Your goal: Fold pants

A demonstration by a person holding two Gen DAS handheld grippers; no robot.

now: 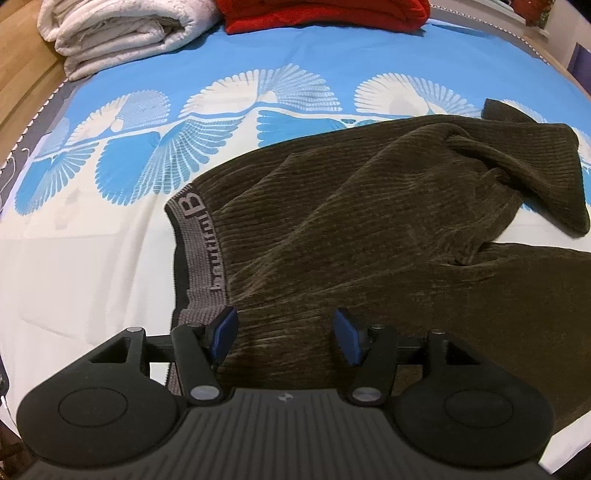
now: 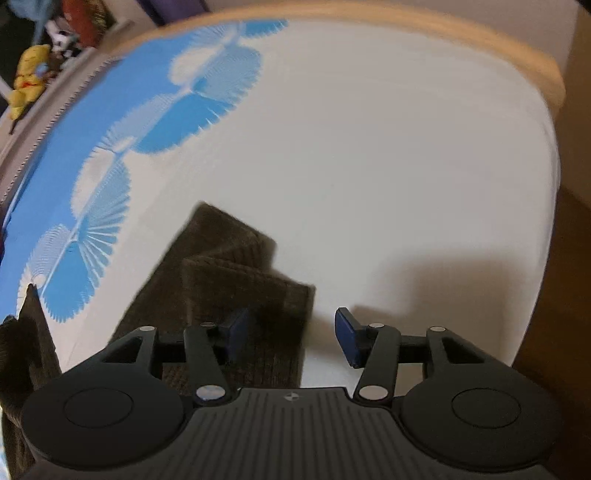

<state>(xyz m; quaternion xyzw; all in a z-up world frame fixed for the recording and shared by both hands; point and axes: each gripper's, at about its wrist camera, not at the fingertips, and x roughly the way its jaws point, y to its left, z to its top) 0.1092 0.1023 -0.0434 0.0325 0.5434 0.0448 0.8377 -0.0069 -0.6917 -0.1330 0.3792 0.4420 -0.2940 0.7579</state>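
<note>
Dark olive corduroy pants [image 1: 369, 229] lie spread and rumpled on the bed, with the grey waistband [image 1: 205, 254] at the left and the legs running off to the right. My left gripper [image 1: 284, 334] is open and hovers over the fabric just right of the waistband's near end. In the right wrist view a pant leg end [image 2: 236, 280] lies folded over itself on the white sheet. My right gripper [image 2: 291, 334] is open above that leg's right edge, holding nothing.
The bed sheet [image 1: 92, 258] is blue and white with a fan pattern. A folded white blanket [image 1: 122, 33] and a red blanket [image 1: 325, 14] lie at the far edge. The bed's wooden rim [image 2: 480, 40] and soft toys [image 2: 29, 77] show beyond.
</note>
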